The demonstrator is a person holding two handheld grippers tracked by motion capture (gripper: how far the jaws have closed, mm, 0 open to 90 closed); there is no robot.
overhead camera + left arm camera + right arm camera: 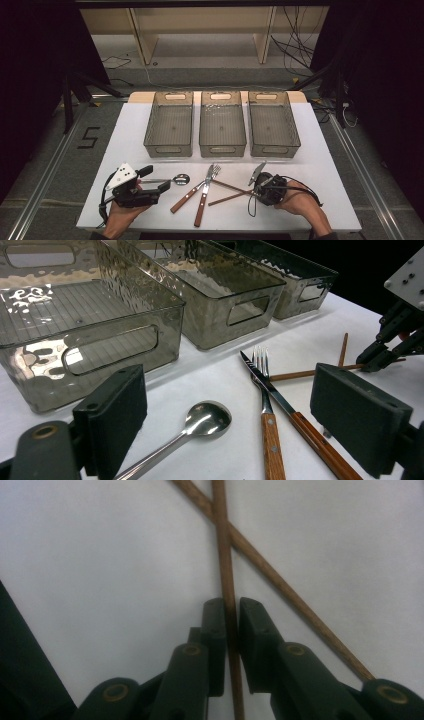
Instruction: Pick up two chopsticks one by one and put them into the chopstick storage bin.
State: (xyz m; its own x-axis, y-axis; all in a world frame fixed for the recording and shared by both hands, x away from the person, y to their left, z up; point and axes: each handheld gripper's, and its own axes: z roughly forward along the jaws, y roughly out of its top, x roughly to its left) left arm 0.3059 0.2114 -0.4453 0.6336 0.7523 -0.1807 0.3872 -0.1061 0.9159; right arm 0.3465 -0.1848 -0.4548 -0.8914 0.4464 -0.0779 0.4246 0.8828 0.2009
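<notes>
Right tongs point(229, 625) pinch one chopstick point(223, 555) — crossing the other chopstick point(280, 585).

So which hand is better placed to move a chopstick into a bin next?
Right: the right gripper is already closed on one chopstick. The left gripper sits open over the spoon.

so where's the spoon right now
The spoon lies on the white table, between the left gripper's open jaws, left of the fork and knife.
</notes>
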